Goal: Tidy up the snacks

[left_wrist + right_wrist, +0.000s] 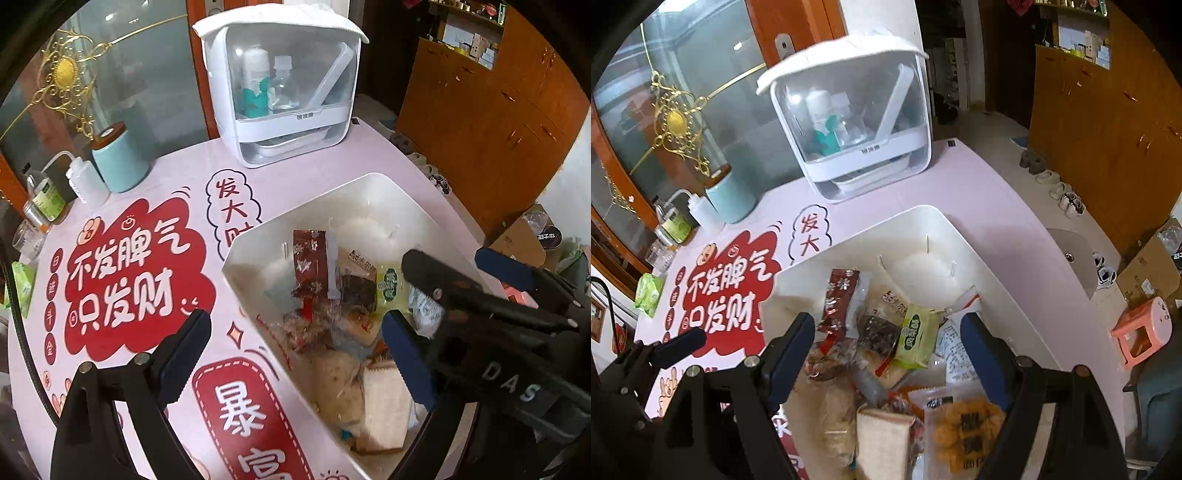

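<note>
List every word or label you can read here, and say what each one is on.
"不发脾气 只发财": red cloud on the pink table mat.
"发大": white bubble on the mat.
"暴": red label on the mat.
"DAS": right hand-held gripper.
Snack packets in the white bin and the white cabinet's badge: print too blurred to read.

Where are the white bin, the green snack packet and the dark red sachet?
white bin [1004,266], right wrist view, right inner wall
green snack packet [916,338], right wrist view, front face
dark red sachet [310,262], left wrist view, printed front
</note>
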Tool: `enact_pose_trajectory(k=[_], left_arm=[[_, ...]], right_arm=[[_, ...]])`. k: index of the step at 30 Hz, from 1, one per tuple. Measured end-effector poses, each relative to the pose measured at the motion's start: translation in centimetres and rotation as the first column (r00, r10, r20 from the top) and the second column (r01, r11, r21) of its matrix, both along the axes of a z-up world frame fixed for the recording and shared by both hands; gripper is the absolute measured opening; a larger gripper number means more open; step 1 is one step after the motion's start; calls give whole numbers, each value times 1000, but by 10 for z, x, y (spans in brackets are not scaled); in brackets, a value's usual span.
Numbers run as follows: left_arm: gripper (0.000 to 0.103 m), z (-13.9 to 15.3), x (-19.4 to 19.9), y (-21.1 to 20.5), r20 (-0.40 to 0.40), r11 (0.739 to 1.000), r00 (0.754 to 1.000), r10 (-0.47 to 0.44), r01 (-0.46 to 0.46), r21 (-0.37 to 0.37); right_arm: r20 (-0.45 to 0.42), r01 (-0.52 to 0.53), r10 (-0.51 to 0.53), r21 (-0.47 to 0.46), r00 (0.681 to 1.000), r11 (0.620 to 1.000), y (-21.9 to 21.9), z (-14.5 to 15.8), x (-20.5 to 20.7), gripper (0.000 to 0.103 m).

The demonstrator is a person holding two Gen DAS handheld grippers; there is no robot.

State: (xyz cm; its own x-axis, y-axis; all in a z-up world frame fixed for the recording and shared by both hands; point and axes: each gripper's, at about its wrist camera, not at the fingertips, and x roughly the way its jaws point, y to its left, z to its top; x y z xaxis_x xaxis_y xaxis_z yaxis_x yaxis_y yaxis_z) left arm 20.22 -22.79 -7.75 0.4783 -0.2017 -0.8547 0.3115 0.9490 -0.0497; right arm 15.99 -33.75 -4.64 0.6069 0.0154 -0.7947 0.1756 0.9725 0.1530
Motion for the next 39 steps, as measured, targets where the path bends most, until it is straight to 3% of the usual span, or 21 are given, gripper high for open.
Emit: enact_pose_trajectory(k=[7, 16, 27, 39], left_arm=[[93, 20, -40, 29, 31, 1000, 999, 22, -23, 8], [93, 49, -101, 90, 72, 993, 991, 115, -114, -15], [93, 73, -171, 172, 107, 963, 957, 270, -269, -21], [93, 84, -211, 220, 138, 927, 917, 373, -375, -17]], right_arm=[[48, -41, 41, 8, 998, 999, 21, 23, -34, 82], [85, -122, 121, 3, 989, 993, 68, 43, -89, 82], [101, -219, 215, 35, 971, 975, 118, 57, -137, 82], [106, -249, 247, 8, 963, 968, 156, 64, -170, 82]])
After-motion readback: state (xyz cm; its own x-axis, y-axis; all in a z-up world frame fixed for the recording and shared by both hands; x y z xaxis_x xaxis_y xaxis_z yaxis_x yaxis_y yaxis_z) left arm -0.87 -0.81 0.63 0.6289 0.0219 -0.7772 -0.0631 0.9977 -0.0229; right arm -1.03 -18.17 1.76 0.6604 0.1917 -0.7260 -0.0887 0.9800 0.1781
